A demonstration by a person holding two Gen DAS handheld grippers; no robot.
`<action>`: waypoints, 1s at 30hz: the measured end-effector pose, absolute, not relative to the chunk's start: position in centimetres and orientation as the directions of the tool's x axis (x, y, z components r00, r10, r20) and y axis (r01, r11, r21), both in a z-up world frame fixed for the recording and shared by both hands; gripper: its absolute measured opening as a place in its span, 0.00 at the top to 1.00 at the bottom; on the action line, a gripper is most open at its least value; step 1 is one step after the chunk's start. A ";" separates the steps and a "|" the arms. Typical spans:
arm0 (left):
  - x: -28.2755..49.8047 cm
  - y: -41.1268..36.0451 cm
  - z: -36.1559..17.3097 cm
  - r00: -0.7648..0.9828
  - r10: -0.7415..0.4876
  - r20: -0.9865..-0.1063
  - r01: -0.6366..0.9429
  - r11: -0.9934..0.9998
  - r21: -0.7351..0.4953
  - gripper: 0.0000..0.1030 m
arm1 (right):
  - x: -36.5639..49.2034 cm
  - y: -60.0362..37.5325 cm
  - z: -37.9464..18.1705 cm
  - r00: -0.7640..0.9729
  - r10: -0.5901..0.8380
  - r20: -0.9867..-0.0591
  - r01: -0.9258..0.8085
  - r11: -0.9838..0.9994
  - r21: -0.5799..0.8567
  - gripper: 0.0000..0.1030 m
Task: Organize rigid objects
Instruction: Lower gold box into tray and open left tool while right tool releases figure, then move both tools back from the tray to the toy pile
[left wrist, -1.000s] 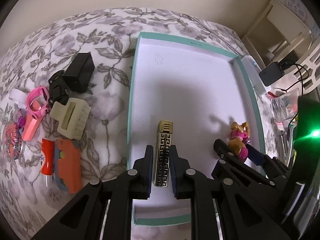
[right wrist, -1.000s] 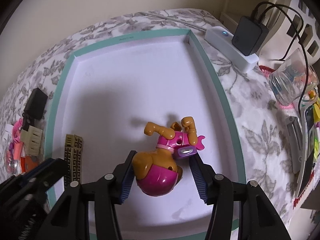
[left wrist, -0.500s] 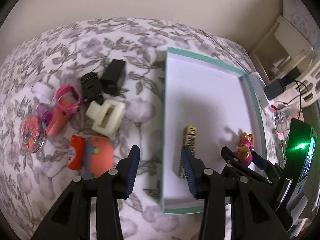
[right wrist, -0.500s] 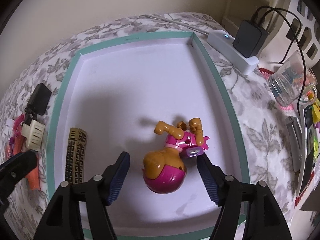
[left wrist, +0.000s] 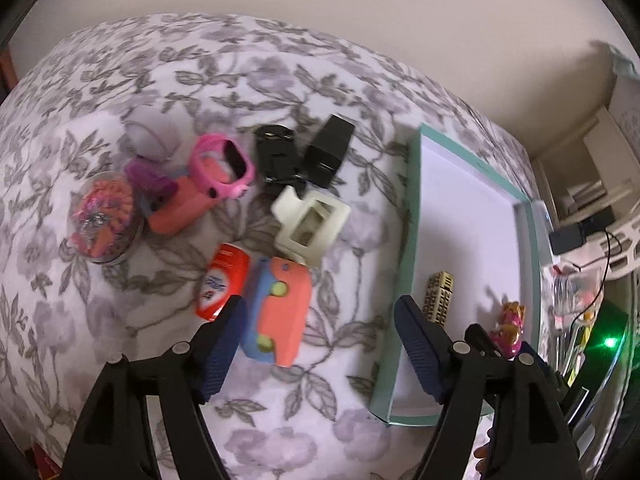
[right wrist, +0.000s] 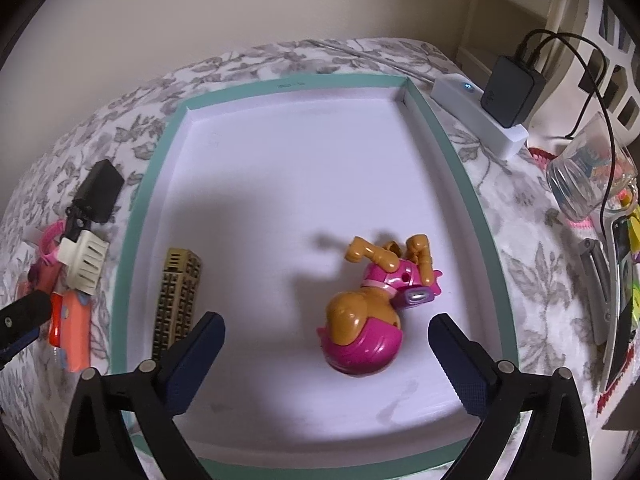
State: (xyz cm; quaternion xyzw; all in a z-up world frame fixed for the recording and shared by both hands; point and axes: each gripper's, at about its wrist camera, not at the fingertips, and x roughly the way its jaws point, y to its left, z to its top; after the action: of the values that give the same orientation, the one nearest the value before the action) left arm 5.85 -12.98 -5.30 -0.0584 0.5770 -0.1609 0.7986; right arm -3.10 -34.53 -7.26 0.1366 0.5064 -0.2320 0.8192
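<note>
Tongs on the left: left gripper (left wrist: 316, 344) is spread wide and holds nothing. It hangs over the flowered cloth (left wrist: 100, 312), not over the tray.

Tongs on the right: right gripper (right wrist: 326, 356) is also spread wide and holds nothing. It hangs over the near end of the teal tray (right wrist: 136, 248).

Things already put away: gold comb (right wrist: 176, 300) and toy puppy (right wrist: 368, 312) both lie loose on the white floor of the tray, comb by the left wall, puppy toward the right wall.

Things not yet put away: a small pile sits on the cloth to the left of the tray. It has an orange and blue toy (left wrist: 280, 312), a red tube (left wrist: 222, 280), a cream hair clip (left wrist: 310, 226), a pink watch (left wrist: 224, 166), two black pieces and a round sparkly case (left wrist: 106, 224).

Nearest thing: the orange and blue toy looks like the next pick. In the left wrist view it sits at about 11 o'clock from the middle of the left tongs, right against the left finger (left wrist: 218, 348).

Long way of the toy: it runs from about 6 to 12 o'clock, nearly in line with the fingers.

Closer arm: the left one. The right one is over the tray, well apart from the pile.

Watch out: the red tube touches the toy on its left side, so a finger could bump it.
</note>
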 end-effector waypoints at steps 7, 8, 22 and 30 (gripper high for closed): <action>6.2 -10.2 -3.8 0.387 -0.267 -0.883 0.125 0.963 -0.237 0.00 | -2.9 -34.4 -6.6 0.409 -0.238 -0.881 0.531 0.847 0.017 0.00; 6.3 -9.8 -3.4 0.409 -0.263 -0.874 0.116 0.965 -0.236 0.00 | -2.8 -34.4 -6.4 0.419 -0.232 -0.878 0.531 0.847 0.030 0.00; 8.5 -3.7 1.1 0.599 -0.181 -0.780 0.033 0.979 -0.202 0.00 | -1.0 -30.2 -0.7 0.616 -0.204 -0.761 0.439 0.891 0.116 0.00; 9.7 -0.2 2.5 0.635 -0.097 -0.767 -0.014 0.990 -0.137 0.00 | 0.6 -26.7 1.5 0.679 -0.139 -0.721 0.360 0.919 0.162 0.00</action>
State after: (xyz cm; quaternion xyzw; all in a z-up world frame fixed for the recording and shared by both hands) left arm 9.72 -0.19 2.51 -0.0653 0.4269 -0.0229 0.9017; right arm 0.60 -26.69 1.54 0.1471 0.3765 -0.1379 0.9042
